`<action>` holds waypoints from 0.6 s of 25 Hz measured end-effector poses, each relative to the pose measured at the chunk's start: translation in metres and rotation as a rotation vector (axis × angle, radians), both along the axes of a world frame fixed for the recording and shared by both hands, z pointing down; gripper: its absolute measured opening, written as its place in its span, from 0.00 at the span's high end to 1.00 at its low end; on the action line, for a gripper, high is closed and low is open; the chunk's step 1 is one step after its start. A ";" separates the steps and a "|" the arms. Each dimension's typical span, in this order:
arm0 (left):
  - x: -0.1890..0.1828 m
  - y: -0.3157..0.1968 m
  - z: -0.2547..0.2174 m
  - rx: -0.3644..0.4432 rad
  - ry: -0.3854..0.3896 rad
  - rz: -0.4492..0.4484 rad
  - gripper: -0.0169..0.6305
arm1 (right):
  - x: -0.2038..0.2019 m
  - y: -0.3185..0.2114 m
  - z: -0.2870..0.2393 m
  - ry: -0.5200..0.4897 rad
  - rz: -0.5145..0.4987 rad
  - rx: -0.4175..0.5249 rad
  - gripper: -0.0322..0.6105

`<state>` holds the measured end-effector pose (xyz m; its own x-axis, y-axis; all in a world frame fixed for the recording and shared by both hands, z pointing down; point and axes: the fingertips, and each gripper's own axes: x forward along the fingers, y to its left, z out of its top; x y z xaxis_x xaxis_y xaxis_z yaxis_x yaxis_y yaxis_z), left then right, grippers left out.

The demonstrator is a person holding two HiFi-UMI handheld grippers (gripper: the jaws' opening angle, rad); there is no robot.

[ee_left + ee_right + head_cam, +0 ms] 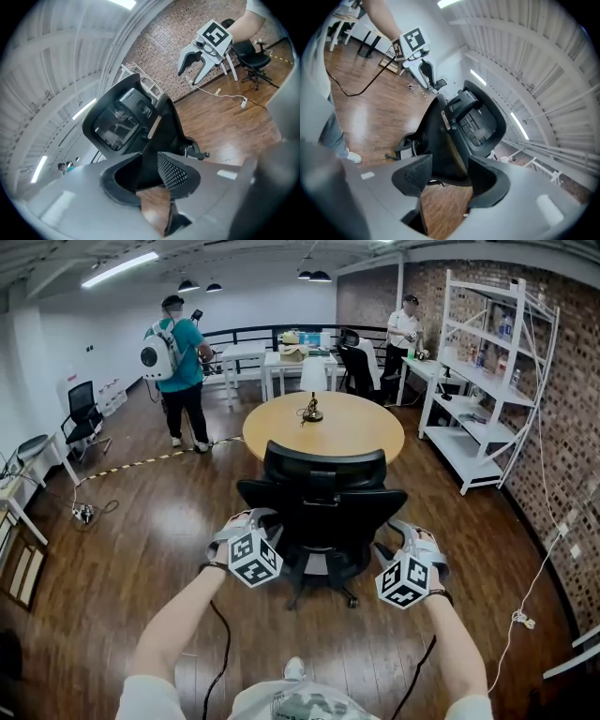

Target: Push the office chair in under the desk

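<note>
A black office chair (323,488) stands with its back to me, in front of a round wooden table (361,437). My left gripper (251,521) is at the left edge of the backrest. In the left gripper view that edge (145,154) fills the narrow gap of the left gripper (149,176), and the pads press on it. My right gripper (401,538) is at the right edge. In the right gripper view the backrest edge (450,159) lies between the wider-set jaws of the right gripper (450,176); I see no pad pressing on it.
A small stand (311,409) sits on the table. A person in a teal shirt (178,362) stands at the back left, another person (403,334) at the back right. White shelving (487,381) lines the brick wall. Another black chair (84,413) stands at left. Cables trail on the wooden floor (141,549).
</note>
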<state>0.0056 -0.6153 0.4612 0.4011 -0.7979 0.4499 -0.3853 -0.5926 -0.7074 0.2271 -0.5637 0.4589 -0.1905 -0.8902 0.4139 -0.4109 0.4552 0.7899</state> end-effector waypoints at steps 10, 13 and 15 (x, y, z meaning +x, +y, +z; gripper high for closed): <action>0.027 0.094 -0.021 0.016 0.175 0.019 0.95 | -0.044 0.078 -0.020 -0.153 -0.078 0.048 0.70; 0.033 0.125 -0.025 0.010 0.248 0.018 0.95 | -0.052 0.102 -0.023 -0.176 -0.088 0.060 0.74; 0.036 0.143 -0.027 -0.004 0.310 0.009 0.95 | -0.056 0.116 -0.024 -0.204 -0.089 0.067 0.77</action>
